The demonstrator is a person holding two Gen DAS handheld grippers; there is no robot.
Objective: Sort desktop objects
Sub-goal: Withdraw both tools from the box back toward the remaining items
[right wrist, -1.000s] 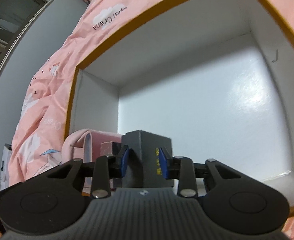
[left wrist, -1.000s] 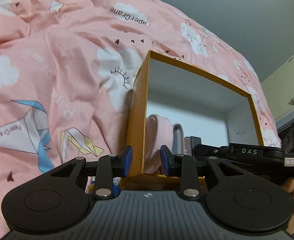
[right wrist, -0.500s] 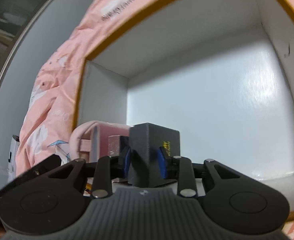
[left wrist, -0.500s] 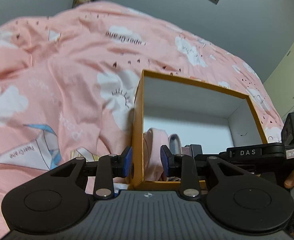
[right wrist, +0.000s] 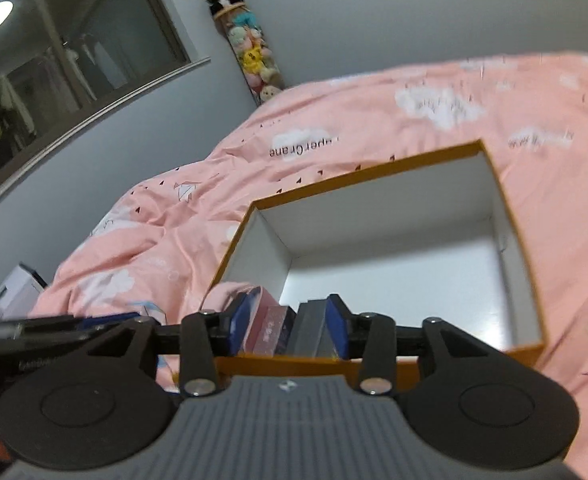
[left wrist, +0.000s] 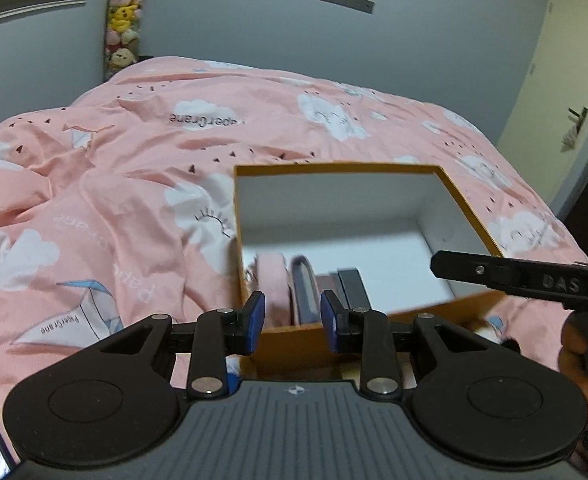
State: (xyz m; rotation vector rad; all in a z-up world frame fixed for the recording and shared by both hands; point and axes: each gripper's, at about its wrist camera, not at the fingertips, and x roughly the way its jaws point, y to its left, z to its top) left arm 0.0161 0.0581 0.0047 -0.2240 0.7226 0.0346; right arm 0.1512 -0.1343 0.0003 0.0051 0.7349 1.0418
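While both tongs hang over a bed spread w/ a pink cloud-print quilt, an orange box w/ white inside walls sits open on the quilt, its floor mostly bare. Sorted items stand packed on edge in the box's near-left corner: a pink pouch, a grey-rimmed case beside it, then a dark grey box to the right. Left tongs are released, blue pads apart w/ nothing pinched, framing the near rim of the orange box from above. Right tongs, seen in the right wrist view, are opening; the dark grey box shows between the pads but no longer looks pressed, and it stands in the box next to a pink item. Right tool's black arm crosses the left wrist view's right edge, a hand behind it. Plush toys hang in a column at the room corner beside a dark window. Image edges blurred.
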